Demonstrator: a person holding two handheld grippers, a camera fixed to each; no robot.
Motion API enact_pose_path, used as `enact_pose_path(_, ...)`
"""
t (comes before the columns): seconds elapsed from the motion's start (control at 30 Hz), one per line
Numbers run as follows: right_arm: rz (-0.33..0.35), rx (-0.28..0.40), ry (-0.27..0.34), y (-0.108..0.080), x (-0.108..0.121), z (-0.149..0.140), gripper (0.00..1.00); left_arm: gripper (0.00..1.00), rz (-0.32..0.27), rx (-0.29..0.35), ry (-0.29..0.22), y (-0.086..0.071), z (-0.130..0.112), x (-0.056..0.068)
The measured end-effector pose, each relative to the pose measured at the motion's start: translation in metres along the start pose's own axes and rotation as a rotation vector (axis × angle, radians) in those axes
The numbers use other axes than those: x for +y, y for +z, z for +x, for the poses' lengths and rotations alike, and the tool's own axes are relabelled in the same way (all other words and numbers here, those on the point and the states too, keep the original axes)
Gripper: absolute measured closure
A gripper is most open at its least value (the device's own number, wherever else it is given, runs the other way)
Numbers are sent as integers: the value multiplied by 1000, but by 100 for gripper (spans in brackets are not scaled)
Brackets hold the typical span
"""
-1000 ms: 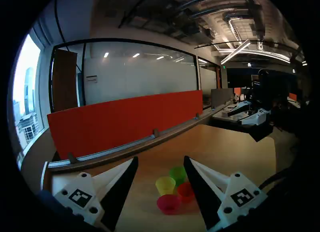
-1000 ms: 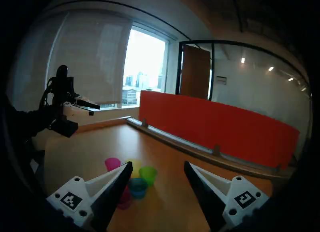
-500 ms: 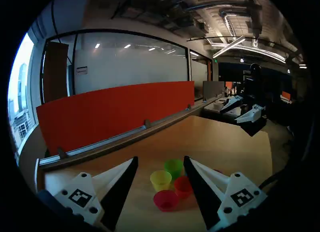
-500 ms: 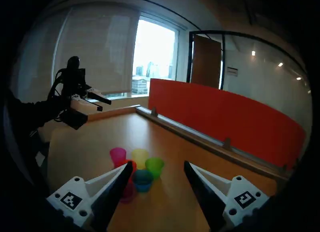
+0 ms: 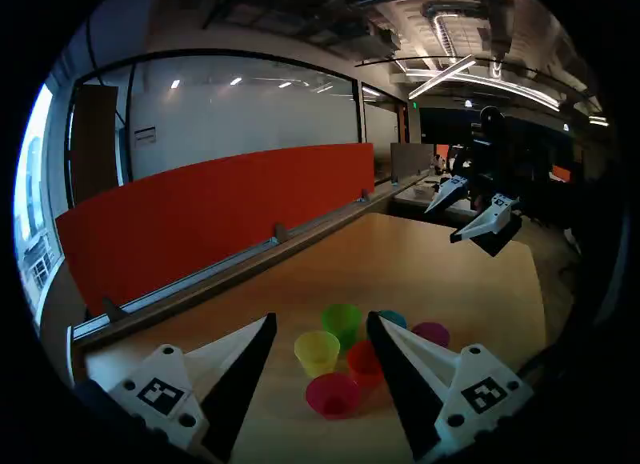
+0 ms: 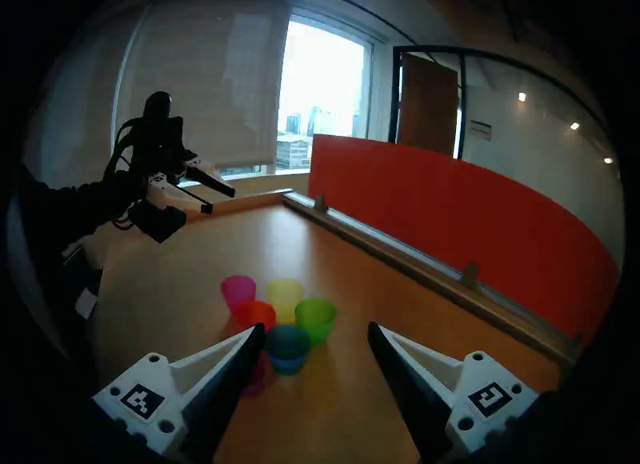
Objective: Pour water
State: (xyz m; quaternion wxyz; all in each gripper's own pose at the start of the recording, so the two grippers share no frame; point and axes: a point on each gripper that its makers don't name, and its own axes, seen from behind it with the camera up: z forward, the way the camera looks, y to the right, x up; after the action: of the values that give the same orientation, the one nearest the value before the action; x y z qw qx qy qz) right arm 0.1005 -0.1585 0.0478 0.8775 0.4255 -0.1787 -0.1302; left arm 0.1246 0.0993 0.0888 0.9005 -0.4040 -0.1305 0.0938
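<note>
1. The left tongs [image 5: 320, 318], spread wide and empty, have tipped lower over the last second. The cluster of small coloured plastic cups [image 5: 352, 356] on the wooden table [image 5: 448, 264] now sits between and just beyond their tips.
2. The right tongs [image 6: 316, 328], equally wide and empty, have drawn nearer, with the teal plastic cup [image 6: 287, 346] closest between their tips.
3. This looks like approach only: no cup is gripped, so pouring hasn't started.

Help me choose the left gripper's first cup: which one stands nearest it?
The pink cup, at the cluster's front, closest to the left gripper; the yellow cup, orange cup and green cup stand farther back.
</note>
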Motion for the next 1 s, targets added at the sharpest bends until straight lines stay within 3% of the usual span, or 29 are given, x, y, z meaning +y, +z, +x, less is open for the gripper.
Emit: enact_pose_path(1.0, 85, -123, -37, 53, -7, -48, 0, 16, -59, -82, 19, 31, -41, 7)
